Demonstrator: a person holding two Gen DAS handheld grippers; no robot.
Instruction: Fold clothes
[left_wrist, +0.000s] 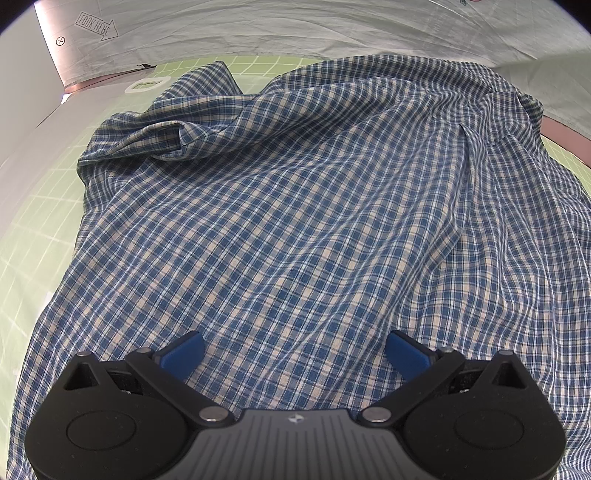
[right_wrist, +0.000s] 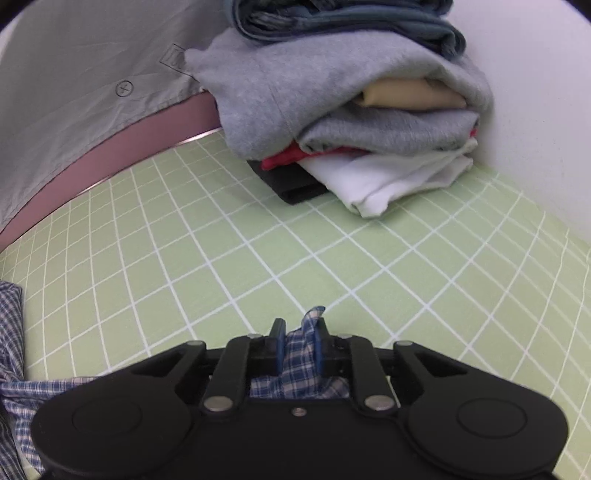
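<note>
I had the checked shirt (left_wrist: 280, 206) lying spread over the green squared surface (right_wrist: 280, 258), still wrinkled, with one sleeve bunched at the far left side. My left tool (left_wrist: 293, 354) hovered low over the near part of the shirt with its blue fingers (left_wrist: 183, 356) wide apart, and it held nothing. My right tool (right_wrist: 298, 349) was closed on a corner of the same shirt; a small tip of the checked cloth stood up between the pads, and more of the cloth hung under the tool and ran away to the left.

I judged that the folding itself was not yet begun and that I was at the step of spreading and taking hold of the shirt. A pile of folded clothes (right_wrist: 354, 122) stood at the far right corner, well apart from the shirt, so I supposed the finished shirt belonged there.

For the next move I thought the left tool needed to come down and pinch the cloth under it, so that both tools could pull the shirt flat. The thin cloth could slip or gather in folds, so the pull had to be even on both sides
</note>
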